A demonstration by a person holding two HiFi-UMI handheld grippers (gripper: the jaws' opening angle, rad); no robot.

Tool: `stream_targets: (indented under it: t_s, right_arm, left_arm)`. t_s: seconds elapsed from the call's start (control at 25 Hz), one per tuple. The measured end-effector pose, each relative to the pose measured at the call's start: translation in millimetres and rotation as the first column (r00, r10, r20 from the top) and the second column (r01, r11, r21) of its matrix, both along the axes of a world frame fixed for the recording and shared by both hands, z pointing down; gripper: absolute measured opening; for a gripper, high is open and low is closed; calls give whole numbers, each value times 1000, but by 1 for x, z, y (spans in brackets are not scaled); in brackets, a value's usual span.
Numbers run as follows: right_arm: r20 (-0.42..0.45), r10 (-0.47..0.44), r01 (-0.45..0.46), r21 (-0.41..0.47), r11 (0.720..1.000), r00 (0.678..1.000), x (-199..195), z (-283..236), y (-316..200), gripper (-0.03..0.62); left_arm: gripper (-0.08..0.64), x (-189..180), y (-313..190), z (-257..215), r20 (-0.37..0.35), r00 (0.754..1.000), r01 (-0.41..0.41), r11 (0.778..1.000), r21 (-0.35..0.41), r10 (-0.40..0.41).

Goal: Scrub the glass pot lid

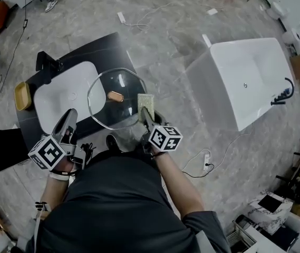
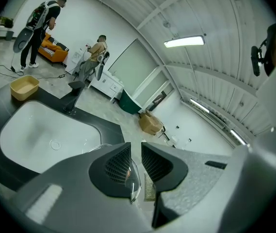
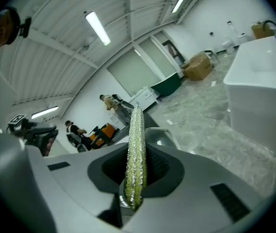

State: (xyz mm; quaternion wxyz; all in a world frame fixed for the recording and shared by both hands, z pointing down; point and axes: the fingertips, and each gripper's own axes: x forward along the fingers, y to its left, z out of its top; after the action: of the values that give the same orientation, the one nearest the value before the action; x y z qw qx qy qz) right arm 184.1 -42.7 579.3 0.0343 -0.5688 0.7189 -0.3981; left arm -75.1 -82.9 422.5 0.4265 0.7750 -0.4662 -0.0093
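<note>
The round glass pot lid [image 1: 107, 109] with an orange knob [image 1: 115, 96] is held up, tilted, over the right edge of the sink. My left gripper [image 1: 77, 119] reaches to its lower left rim; in the left gripper view the jaws [image 2: 136, 152] stand close together on the lid's edge [image 2: 138, 187]. My right gripper [image 1: 146, 116] is shut on a yellow-green sponge [image 1: 145, 104], which rests against the lid's right rim. In the right gripper view the sponge [image 3: 136, 144] stands edge-on between the jaws [image 3: 137, 171], with part of the lid [image 3: 159, 136] behind it.
A white sink basin [image 1: 65, 96] sits in a black counter [image 1: 105, 49] with a black faucet [image 1: 47, 62] and a yellow tub [image 1: 22, 95] at its left. A white bathtub [image 1: 250, 78] stands to the right. Cables [image 1: 202, 165] lie on the marble floor. People stand far off.
</note>
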Motion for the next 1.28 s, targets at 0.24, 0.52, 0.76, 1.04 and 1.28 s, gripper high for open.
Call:
stream_targets:
  t_s: [0.24, 0.52, 0.76, 1.04, 1.28]
  right_arm:
    - [35, -314, 314, -13, 949, 949, -127, 12, 1, 55]
    - [-39, -412, 397, -199, 896, 910, -180, 58, 2, 55]
    - [-62, -404, 388, -180, 904, 913, -157, 65, 8, 55]
    - [-76, -290, 274, -174, 946, 954, -92, 73, 15, 55]
    - [-116, -191, 168, -181, 969, 975, -31, 70, 17, 55]
  left_arm:
    - [69, -12, 5, 4, 2, 1000, 11, 1000, -13, -11]
    - [69, -77, 19, -1, 42, 990, 136, 990, -18, -135]
    - [69, -69, 22, 6, 41, 990, 138, 990, -38, -136]
    - [69, -21, 9, 7, 19, 998, 53, 998, -24, -52]
    - [69, 8, 6, 1, -1, 1000, 17, 1000, -13, -17]
